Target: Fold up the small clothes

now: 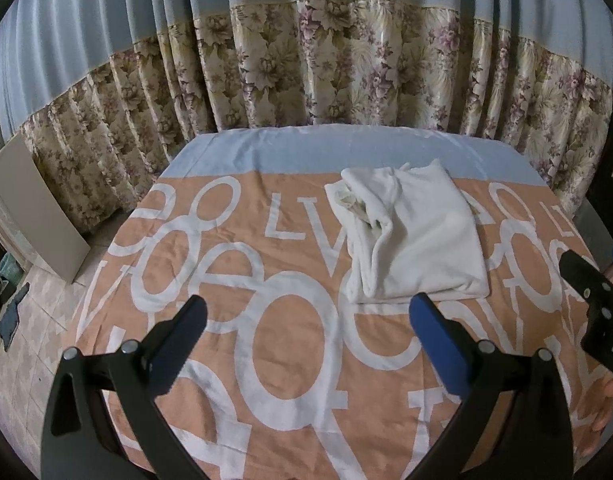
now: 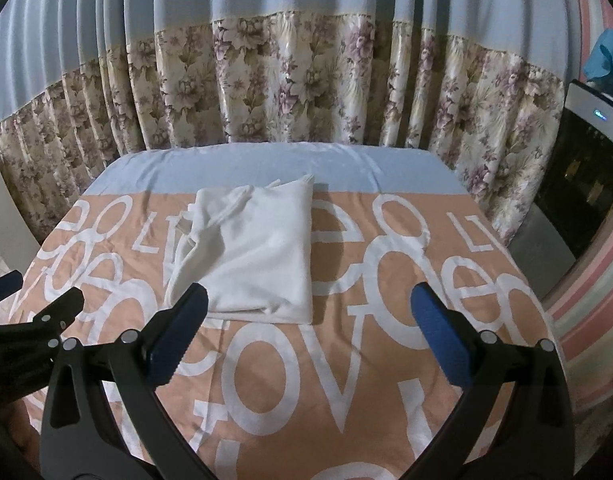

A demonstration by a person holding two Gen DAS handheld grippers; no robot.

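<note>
Fingers on both grippers are spread wide and empty: the left gripper (image 1: 306, 320) and the right gripper (image 2: 308, 312) both hang above the near part of the desk (image 1: 266, 360), touching nothing. In the left wrist view the right gripper's black body shows at the right edge, so the two are side by side.

A white garment (image 1: 418, 240) lies toward the far edge of the desk, a little right of its middle, on an orange cover with big white letters. It looks already folded into a rough rectangle: its right side and near edge are straight, while its left side is bunched and rumpled, with a loose fold gaping open.

Judging from this, the fold is mostly made and what remains is tidying or one last fold. To do it well, each gripper should take one near corner, pinching all the layers together, not only the top one. The rumpled left side needs smoothing first, or the crease will be locked in. Lifting low and evenly should keep the stack from sliding on the cover.
</note>
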